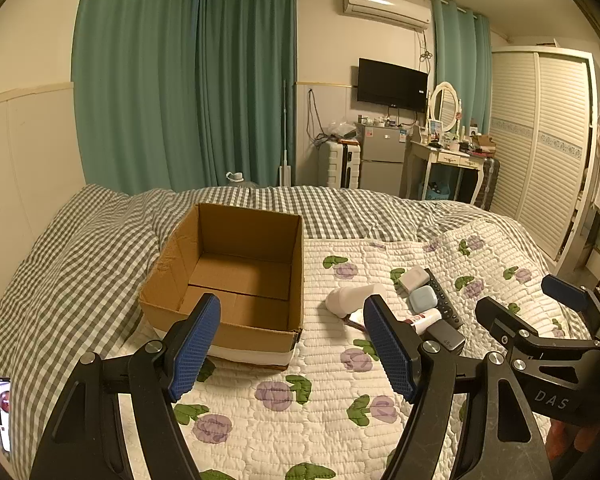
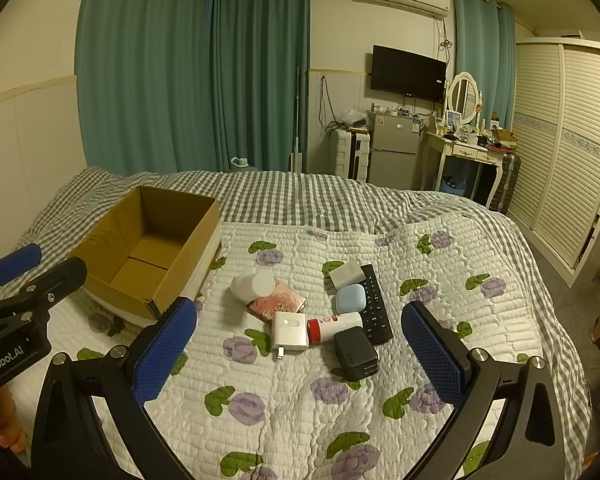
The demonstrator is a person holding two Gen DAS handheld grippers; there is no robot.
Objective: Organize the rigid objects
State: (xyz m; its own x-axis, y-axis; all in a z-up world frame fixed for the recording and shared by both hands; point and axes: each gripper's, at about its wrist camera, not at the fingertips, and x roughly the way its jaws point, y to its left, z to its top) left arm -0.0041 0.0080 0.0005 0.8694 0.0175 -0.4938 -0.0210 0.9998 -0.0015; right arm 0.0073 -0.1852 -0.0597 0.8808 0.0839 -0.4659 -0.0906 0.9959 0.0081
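An empty open cardboard box (image 1: 236,272) (image 2: 152,256) sits on the bed's floral quilt. Right of it lies a cluster: a white jar (image 2: 253,285) (image 1: 352,296), a pink packet (image 2: 276,300), a white plug adapter (image 2: 289,334), a red-and-white tube (image 2: 334,323), a black power bank (image 2: 356,354), a black remote (image 2: 374,306), a pale blue case (image 2: 350,298) (image 1: 423,298) and a grey-white case (image 2: 347,274). My left gripper (image 1: 292,344) is open and empty, near the box's front. My right gripper (image 2: 300,352) is open and empty, above the quilt just short of the cluster.
A grey checked blanket (image 1: 80,264) covers the bed's far and left side. A phone (image 1: 4,412) lies at the left edge. Green curtains, a small fridge (image 2: 392,152), a dressing table and a white wardrobe (image 2: 564,152) stand beyond the bed.
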